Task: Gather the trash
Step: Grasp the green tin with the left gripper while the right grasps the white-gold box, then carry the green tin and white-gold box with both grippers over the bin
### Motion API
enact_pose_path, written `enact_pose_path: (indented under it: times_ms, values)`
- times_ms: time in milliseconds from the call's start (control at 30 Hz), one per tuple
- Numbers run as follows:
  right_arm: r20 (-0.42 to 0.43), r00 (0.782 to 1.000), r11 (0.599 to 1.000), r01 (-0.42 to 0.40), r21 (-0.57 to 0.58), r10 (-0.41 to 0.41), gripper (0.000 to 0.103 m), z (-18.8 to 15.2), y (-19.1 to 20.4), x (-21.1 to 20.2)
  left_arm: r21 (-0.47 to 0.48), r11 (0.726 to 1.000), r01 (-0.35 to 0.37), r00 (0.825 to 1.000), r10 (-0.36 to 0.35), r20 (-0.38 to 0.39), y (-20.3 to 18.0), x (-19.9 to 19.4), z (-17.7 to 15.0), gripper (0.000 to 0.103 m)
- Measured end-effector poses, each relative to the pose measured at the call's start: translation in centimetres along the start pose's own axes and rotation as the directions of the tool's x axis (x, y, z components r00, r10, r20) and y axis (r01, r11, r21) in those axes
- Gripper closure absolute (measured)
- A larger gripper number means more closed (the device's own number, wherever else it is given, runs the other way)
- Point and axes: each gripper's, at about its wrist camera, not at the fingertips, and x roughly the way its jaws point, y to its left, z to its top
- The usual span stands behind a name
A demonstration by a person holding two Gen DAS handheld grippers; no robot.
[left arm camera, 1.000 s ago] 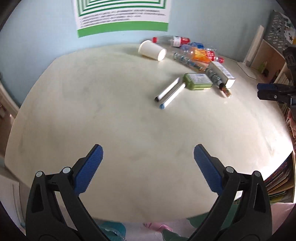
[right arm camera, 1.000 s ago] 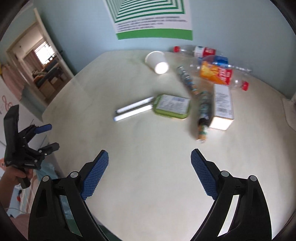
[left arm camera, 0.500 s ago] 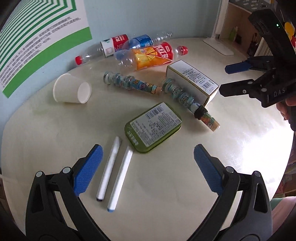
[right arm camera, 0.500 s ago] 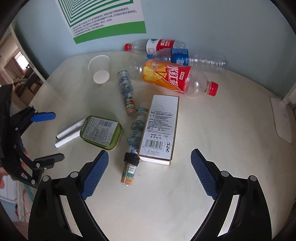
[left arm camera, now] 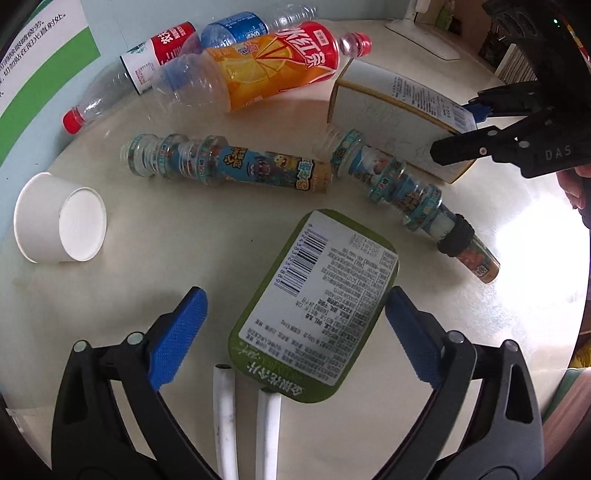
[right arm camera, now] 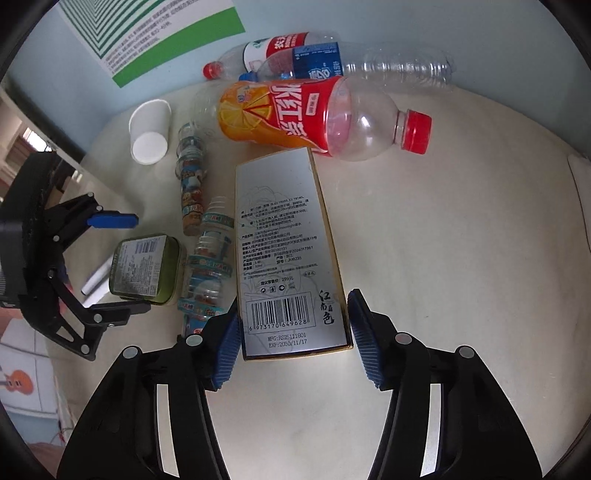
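My left gripper [left arm camera: 295, 332] is open, its jaws on either side of the near end of a green tin [left arm camera: 317, 314] lying flat on the table. My right gripper [right arm camera: 293, 341] is open around the near end of a white carton box [right arm camera: 284, 251], the pads close to its sides. The box also shows in the left wrist view [left arm camera: 391, 110], the tin in the right wrist view [right arm camera: 146, 267]. Two slim printed bottles [left arm camera: 236, 166] [left arm camera: 406, 195], an orange-label bottle [left arm camera: 266, 66], two clear bottles behind it, a paper cup [left arm camera: 59, 221] and two white pens [left arm camera: 225, 417] lie nearby.
The cream round table [right arm camera: 461, 258] stands against a blue wall with a green-striped poster [right arm camera: 155, 33]. A white lamp base [left arm camera: 424, 37] and shelves lie at the far right in the left wrist view.
Both grippers have moved forward and down toward the trash. The left one has come over the green tin, the right one has come around the box end.
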Motion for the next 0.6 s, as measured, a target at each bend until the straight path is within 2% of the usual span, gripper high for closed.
enact_pose_path:
  times_ms: [33, 67, 100, 200, 333, 600]
  values:
    - [0.006, 1.0, 1.0, 0.003, 0.004, -0.003, 0.048, 0.1, -0.2, -0.1, 0.004, 1.0, 0.022, 1.0, -0.022, 0.005, 0.0, 0.2, 0.0, 0.023]
    - [0.011, 1.0, 1.0, 0.003, 0.007, -0.003, 0.048, 0.2, -0.4, -0.2, 0.014, 1.0, 0.015, 1.0, -0.016, 0.02, -0.1, 0.1, 0.1, 0.035]
    - [0.016, 1.0, 1.0, 0.0, 0.011, 0.0, 0.05, 0.3, -0.6, -0.3, 0.019, 1.0, 0.005, 1.0, -0.005, 0.027, -0.1, 0.1, 0.2, 0.039]
    - [0.035, 0.999, 0.999, -0.014, 0.034, 0.013, 0.051, 0.4, -1.0, -0.8, -0.015, 1.0, 0.025, 1.0, -0.025, 0.014, 0.2, 0.0, 0.5, 0.041]
    - [0.057, 0.997, 0.994, -0.065, 0.083, 0.061, 0.052, 0.2, -1.9, -1.9, -0.069, 0.997, 0.014, 1.0, -0.013, 0.019, 0.7, -0.6, 0.2, 0.042]
    - [0.128, 0.981, 0.97, -0.167, 0.176, 0.146, 0.054, -2.0, -3.3, -5.9, -0.135, 0.991, -0.017, 0.994, 0.032, 0.109, 1.3, -5.3, -1.0, 0.043]
